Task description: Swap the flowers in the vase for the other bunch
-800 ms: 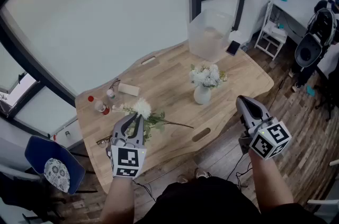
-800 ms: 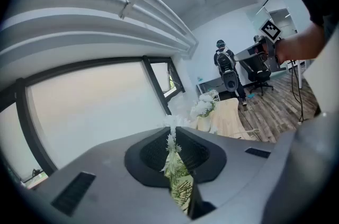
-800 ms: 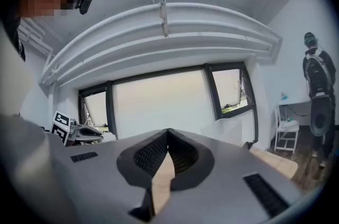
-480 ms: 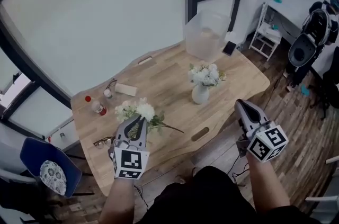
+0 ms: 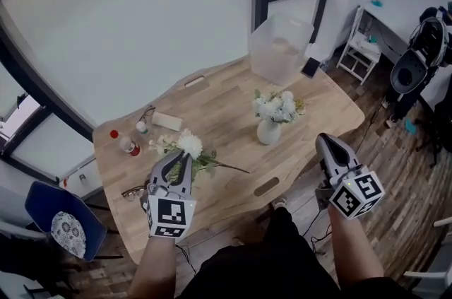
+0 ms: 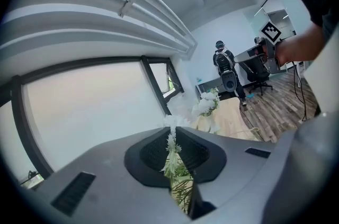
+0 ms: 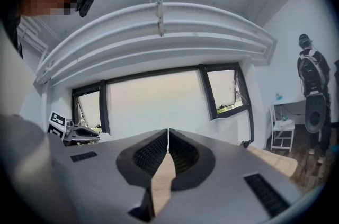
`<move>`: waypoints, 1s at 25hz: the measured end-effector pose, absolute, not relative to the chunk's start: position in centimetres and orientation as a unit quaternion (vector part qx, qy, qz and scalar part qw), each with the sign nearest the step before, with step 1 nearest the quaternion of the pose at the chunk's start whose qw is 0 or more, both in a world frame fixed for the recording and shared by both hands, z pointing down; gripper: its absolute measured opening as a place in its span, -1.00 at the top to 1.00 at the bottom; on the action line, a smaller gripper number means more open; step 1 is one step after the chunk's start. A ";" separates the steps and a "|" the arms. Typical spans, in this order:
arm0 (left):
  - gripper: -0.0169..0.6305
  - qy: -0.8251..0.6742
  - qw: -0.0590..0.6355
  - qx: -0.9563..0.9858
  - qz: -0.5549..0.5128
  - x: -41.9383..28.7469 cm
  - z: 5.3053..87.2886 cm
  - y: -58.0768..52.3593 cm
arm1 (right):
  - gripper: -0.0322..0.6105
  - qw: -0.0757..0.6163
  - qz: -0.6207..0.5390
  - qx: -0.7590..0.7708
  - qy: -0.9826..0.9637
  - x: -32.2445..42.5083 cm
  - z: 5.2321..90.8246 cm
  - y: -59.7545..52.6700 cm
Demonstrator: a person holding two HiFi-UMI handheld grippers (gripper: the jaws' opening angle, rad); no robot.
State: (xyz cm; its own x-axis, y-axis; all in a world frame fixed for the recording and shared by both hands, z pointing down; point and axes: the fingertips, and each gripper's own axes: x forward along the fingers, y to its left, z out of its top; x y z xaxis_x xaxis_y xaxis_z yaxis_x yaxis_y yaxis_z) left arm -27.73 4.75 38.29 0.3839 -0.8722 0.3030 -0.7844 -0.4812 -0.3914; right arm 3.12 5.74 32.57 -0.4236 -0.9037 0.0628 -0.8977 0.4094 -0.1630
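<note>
Right now my left gripper (image 5: 182,159) is clamped on the loose white-flowered, green-stemmed bunch (image 5: 191,146) left of the small white ceramic vase (image 5: 268,131), long stem pointing roughly toward it, while my right gripper (image 5: 325,141), jaws together and empty, hangs nearer that full vase; only the left gripper view shows the pinched foliage (image 6: 172,164).

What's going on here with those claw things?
A person works a gripper in each hand at the wooden table. The left gripper is clamped on a loose bunch of white flowers with green stems; the right gripper is shut, empty. The small white vase holds another white bouquet.
</note>
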 end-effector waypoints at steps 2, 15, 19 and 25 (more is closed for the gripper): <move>0.85 0.505 0.094 -0.822 -0.247 -27.0 38.3 3.5 | 0.81 0.014 -0.093 -0.535 0.839 4.1 33.0 3.8; 0.85 0.577 0.057 -0.755 -0.306 -24.1 38.8 -3.3 | 0.81 -0.031 -0.137 -0.397 0.907 4.5 36.5 -9.6; 0.85 0.602 0.042 -0.730 -0.322 -23.3 39.5 -4.6 | 0.68 -0.042 -0.158 -0.346 0.924 4.0 37.8 -11.8; 0.85 0.629 0.044 -0.697 -0.343 -21.6 39.3 -6.9 | 0.41 -0.069 -0.174 -0.255 0.948 3.0 39.2 -12.9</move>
